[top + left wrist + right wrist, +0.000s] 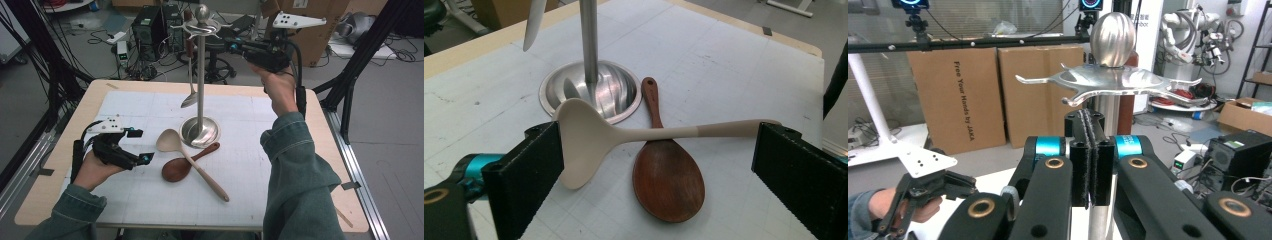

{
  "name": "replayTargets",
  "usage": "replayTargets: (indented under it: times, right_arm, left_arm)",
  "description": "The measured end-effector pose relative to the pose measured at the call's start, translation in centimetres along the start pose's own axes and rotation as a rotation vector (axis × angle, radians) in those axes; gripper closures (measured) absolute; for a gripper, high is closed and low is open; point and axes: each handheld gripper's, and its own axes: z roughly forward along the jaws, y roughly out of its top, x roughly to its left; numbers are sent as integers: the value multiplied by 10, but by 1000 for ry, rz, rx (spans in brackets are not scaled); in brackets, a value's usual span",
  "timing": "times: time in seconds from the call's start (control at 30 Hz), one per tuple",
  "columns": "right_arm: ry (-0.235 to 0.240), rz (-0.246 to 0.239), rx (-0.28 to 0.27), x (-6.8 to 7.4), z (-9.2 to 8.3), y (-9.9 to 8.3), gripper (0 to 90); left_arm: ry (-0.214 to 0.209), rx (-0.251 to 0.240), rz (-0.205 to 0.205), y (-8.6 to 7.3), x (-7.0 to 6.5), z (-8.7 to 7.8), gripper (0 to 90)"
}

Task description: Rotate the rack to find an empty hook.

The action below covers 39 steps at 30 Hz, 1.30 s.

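A steel utensil stand [200,75] rises from its round base [200,131] in the middle of the white mat. A metal spoon [190,95] hangs from its top hook ring [1108,82]. A cream spoon [190,160] lies across the handle of a brown wooden spoon [177,169] just in front of the base. My left gripper [142,145] rests low on the mat, left of the spoons. It is open, and the cream spoon [624,135] and brown spoon [669,180] lie just beyond its jaws. My right gripper [231,46] is held high beside the stand's top, shut and empty [1086,125].
The mat [240,165] covers most of the wooden table [45,195]. Cardboard boxes [998,95] and computer cases [150,30] stand beyond the far edge. Black frame struts [365,50] slant at the right.
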Motion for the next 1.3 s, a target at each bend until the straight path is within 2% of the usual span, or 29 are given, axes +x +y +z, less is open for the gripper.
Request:
replayTargets:
  times: [0.23,0.53,1.07,1.3]
  right_arm:
    - [2,-21,12,4,9,8,894]
    - [32,-51,23,14,21,13,894]
    - [67,-66,48,30,51,16,893]
    - [62,-69,58,30,51,16,891]
  left_arm:
    - [2,-7,-1,0,1,-1,70]
    - [1,-9,-5,0,0,-1,70]
    - [1,-12,-4,0,1,-2,70]
    - [0,-9,0,1,1,-3,70]
